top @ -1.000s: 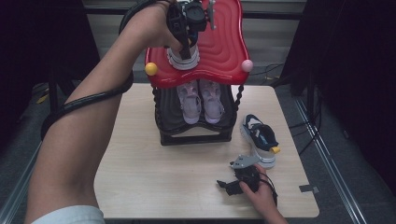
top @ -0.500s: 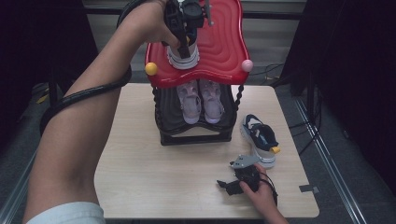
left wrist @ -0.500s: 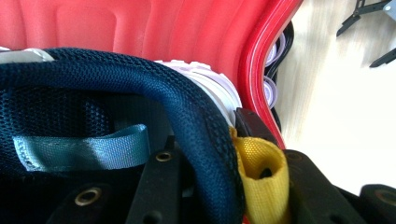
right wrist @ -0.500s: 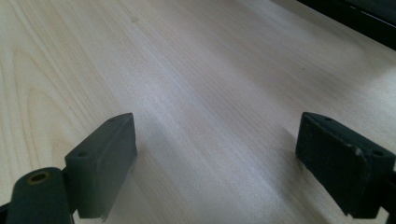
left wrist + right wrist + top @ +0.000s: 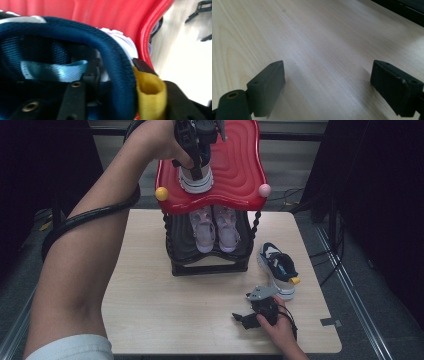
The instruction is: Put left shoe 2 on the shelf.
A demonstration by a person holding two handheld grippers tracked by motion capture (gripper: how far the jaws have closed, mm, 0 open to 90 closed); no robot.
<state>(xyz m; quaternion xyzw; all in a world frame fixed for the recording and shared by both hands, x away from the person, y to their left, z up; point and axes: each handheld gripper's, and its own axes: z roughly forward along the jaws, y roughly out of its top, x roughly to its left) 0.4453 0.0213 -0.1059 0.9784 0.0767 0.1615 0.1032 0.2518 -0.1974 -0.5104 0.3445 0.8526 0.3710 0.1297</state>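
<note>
Red, wavy plastic forms the top shelf of a small shoe rack standing at the far middle of the wooden table. On that shelf, toward its left near corner, stands a sneaker with a white sole and toe. The left gripper comes down on it from above, at the shoe's opening. In the left gripper view the navy padded collar of the shoe lies right across the lens, with a light blue strap inside and a yellow pull loop at the heel. One black jaw sits inside the collar and the other outside by the loop. The jaws have just been opening, with the collar between them; the grip looks released rather than clamped (blur makes the pad contact hard to judge).

On the dark lower shelf of the rack a pair of pale lilac shoes sits side by side, toes toward the near edge. To the right of the rack, on the table, stands the matching navy and white sneaker, its yellow heel tab toward the near right.

The right gripper rests low on the table near the right near corner, just near-left of that sneaker. Its jaws stand wide apart over bare wood, holding nothing.
</note>
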